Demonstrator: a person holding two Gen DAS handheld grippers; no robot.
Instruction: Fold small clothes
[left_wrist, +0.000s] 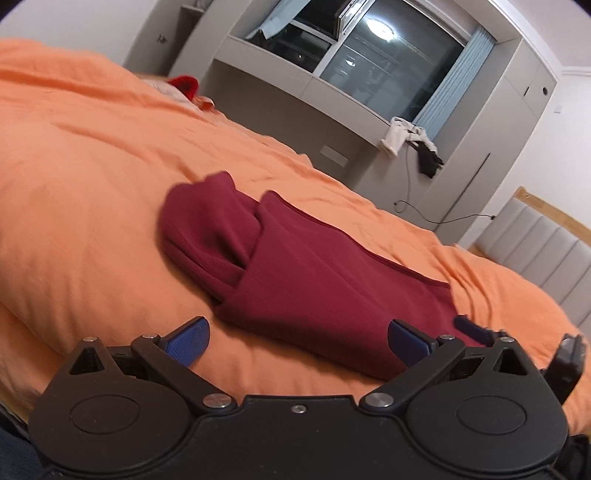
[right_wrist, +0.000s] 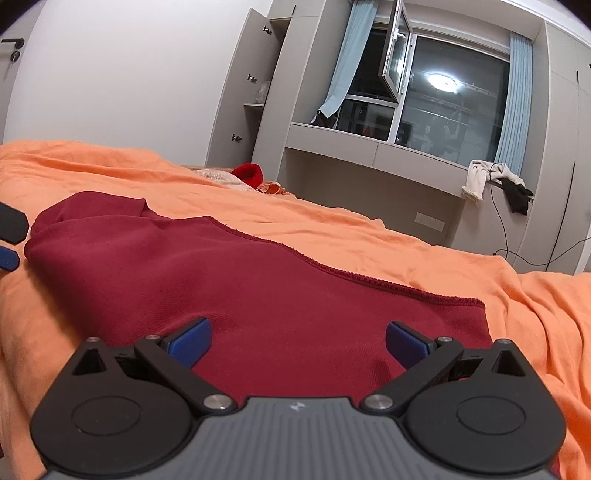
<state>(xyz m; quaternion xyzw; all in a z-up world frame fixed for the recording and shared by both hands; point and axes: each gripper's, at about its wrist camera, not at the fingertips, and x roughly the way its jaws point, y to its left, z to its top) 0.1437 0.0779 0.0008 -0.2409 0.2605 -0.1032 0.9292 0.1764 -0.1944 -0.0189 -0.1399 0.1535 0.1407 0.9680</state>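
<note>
From my left wrist, my left claw (left_wrist: 297, 341) stands spread wide and grasps nothing; its two blue fingertips (left_wrist: 188, 341) sit well apart above the orange bedspread (left_wrist: 92, 192). One dark red garment (left_wrist: 295, 266) lies on the bed just ahead of this claw, running from ahead-left down to my right fingertip, which overlaps its near edge. It is partly folded: a rolled or tucked part shows at its far-left end, under a flat flap with a stitched hem. Past my right finger, the tip of my other claw (left_wrist: 476, 330) peeks in at the garment's near-right corner. Far ahead I count one window (left_wrist: 391, 62), two pale blue curtains, and one small heap of light and dark cloth (left_wrist: 410, 142) on the ledge.

From my right wrist, my right claw (right_wrist: 298, 343) is likewise released, fingers wide, hovering over the near part of the same red garment (right_wrist: 240, 280), which fills the space between and ahead of the fingertips. Its hemmed edge runs ahead-right. Far left of this claw, one blue pad of my left claw (right_wrist: 9, 258) shows beside the garment's left end. One bright red item (right_wrist: 249, 173) lies far ahead on the bed.
</note>
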